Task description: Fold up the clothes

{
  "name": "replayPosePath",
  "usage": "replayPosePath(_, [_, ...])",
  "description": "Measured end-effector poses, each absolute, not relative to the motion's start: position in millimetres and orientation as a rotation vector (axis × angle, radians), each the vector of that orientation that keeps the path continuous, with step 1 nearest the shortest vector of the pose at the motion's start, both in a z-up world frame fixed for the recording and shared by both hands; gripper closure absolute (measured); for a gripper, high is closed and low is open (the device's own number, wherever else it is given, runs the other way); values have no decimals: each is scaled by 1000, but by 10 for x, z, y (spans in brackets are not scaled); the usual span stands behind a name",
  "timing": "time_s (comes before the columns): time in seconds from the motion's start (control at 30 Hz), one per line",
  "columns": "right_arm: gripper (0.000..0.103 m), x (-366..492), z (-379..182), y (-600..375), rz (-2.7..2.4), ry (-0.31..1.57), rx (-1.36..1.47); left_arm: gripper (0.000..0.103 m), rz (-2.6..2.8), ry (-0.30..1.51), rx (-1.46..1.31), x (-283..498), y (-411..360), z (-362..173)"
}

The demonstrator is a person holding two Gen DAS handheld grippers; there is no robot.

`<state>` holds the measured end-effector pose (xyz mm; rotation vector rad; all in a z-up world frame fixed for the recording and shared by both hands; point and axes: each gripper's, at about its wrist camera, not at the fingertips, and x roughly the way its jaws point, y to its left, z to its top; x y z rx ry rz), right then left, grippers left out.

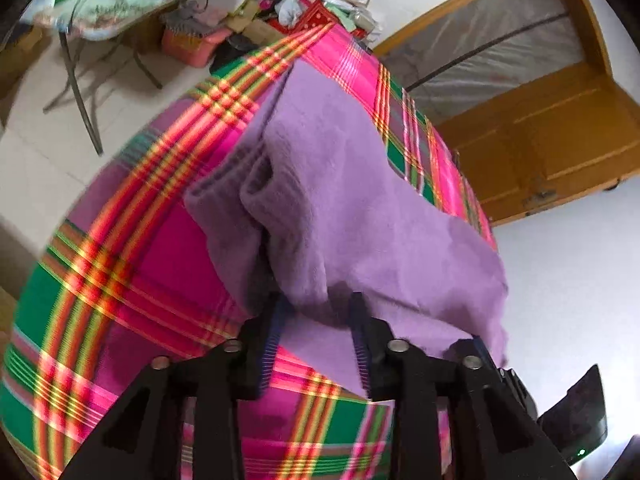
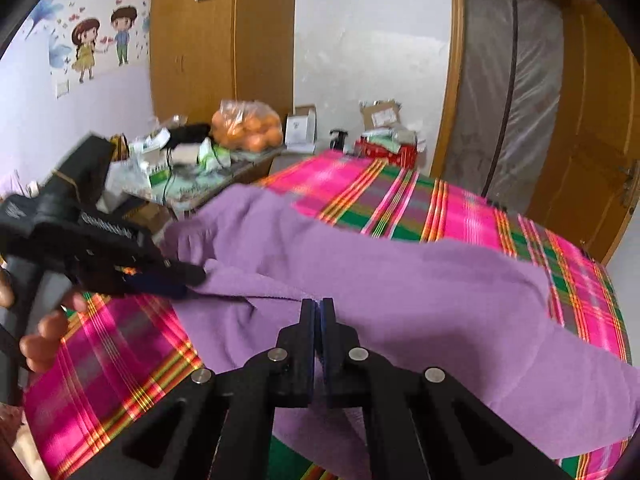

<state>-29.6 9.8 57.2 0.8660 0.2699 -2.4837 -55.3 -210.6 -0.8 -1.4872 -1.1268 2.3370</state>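
Observation:
A purple fleece garment (image 1: 340,200) (image 2: 400,280) lies across a bed with a pink and green plaid cover (image 1: 140,280) (image 2: 400,192), sleeves bunched at its left side. My left gripper (image 1: 318,312) stands open at the garment's near edge; cloth hangs between its fingers, and the pads stand apart from it. In the right wrist view the left gripper (image 2: 194,280) comes in from the left at the garment's corner. My right gripper (image 2: 318,306) is shut on a raised fold of the purple garment. The right gripper (image 1: 478,344) also shows low on the right of the left wrist view, with cloth lifted to it.
A folding table (image 1: 100,12) (image 2: 192,184) piled with clutter and a bag of oranges (image 2: 246,128) stands beside the bed. Boxes (image 2: 380,140) crowd the floor past the bed's far end. A wooden door (image 1: 540,140) (image 2: 592,160) is on the right. A person's fingers (image 2: 44,340) hold the left gripper.

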Motion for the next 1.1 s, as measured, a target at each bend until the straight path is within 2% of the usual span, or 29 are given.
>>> replayPosePath(0.53, [100,-107,628,246,-2460,207,823,63,2258,-1367,-1479,-758,-1979,-73])
replayPosePath(0.7, [100,-70,564,227,-2425,205,840,63,2179,-1524,-1474,-767,-1970,-183])
replayPosePath(0.87, [100,-41,506,208,-2386,204,856,63,2158,-1564,-1426,-720,-1856,-158])
replayPosePath(0.9, [100,-18,504,208,-2379,202,852,62,2142,-1571,-1407,-723,-1826,-147])
replayPosePath(0.93, [100,9,508,212,-2371,200,844,54,2140,-1565,-1403,-746,-1797,-141])
replayPosePath(0.97, [100,31,514,216,-2366,199,836,51,2141,-1556,-1404,-775,-1767,-136])
replayPosePath(1.1, [100,78,558,271,-2354,170,813,51,2129,-1561,-1426,-872,-1692,-150])
